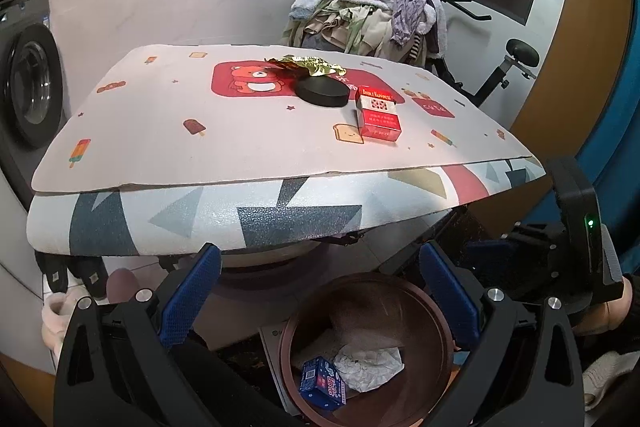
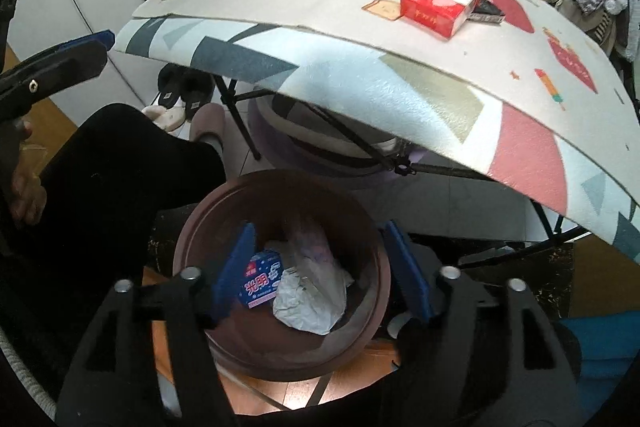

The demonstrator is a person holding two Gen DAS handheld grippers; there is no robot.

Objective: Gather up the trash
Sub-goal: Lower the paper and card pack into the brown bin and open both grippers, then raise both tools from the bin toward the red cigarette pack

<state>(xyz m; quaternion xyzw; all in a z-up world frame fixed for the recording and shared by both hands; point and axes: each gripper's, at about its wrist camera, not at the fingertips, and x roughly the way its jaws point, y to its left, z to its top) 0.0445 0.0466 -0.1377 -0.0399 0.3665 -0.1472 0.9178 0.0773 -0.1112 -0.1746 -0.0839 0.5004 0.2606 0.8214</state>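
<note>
Trash remains on the counter (image 1: 160,131): a crumpled gold foil wrapper (image 1: 306,65) near its far edge and a red cardboard cigarette pack (image 1: 378,115) nearer the front edge. Both grippers, left (image 1: 320,291) and right (image 2: 320,275), hover with fingers apart and empty over the brown round bin (image 2: 372,291). Next likely calls for reaching up to the pack.

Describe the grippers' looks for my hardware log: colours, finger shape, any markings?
Both alike: the left gripper and the right gripper have matte black angular linkage arms with silver round bolts and flat blue textured pads. Seen from the left camera, the right one's black body carries a green light.
</note>
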